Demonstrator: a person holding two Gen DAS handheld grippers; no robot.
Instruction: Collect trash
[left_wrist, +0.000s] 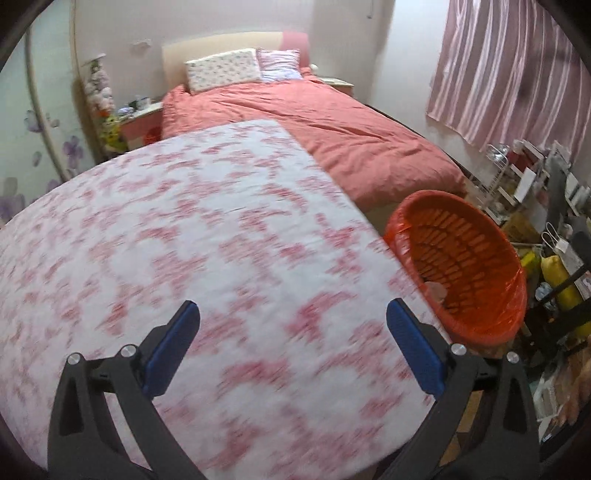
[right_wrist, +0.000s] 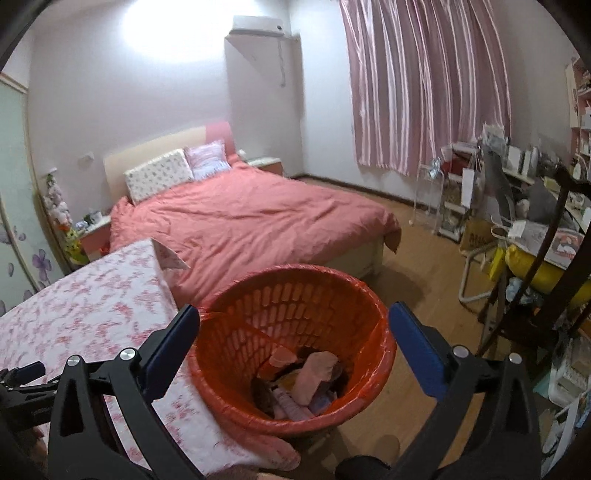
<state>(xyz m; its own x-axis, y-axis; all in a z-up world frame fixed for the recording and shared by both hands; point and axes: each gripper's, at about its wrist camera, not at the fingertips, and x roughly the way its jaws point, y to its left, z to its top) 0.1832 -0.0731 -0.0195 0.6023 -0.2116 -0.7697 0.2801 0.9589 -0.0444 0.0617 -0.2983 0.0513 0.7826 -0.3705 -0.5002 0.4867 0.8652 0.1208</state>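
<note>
Down inside the orange basket (right_wrist: 295, 354), at its bottom, lies the collected trash (right_wrist: 306, 384): crumpled pinkish and pale wrappers in a loose heap. Seen from the right wrist, the basket sits directly between and below the fingers of the right claw (right_wrist: 293, 339), whose jaws stand wide with nothing in them. A thin orange liner (right_wrist: 384, 354) folds over the basket's rim. The basket stands on the wooden floor (right_wrist: 417, 258), touching the corner of the table (right_wrist: 92, 295) with its pink-flowered cloth. From the left wrist, the left claw (left_wrist: 293, 332) hangs over that cloth, spread wide and empty, with the basket off to its right past the table edge. Behind both lie a bed (right_wrist: 251, 218) under a coral duvet and pink striped curtains (right_wrist: 424, 81).
</note>
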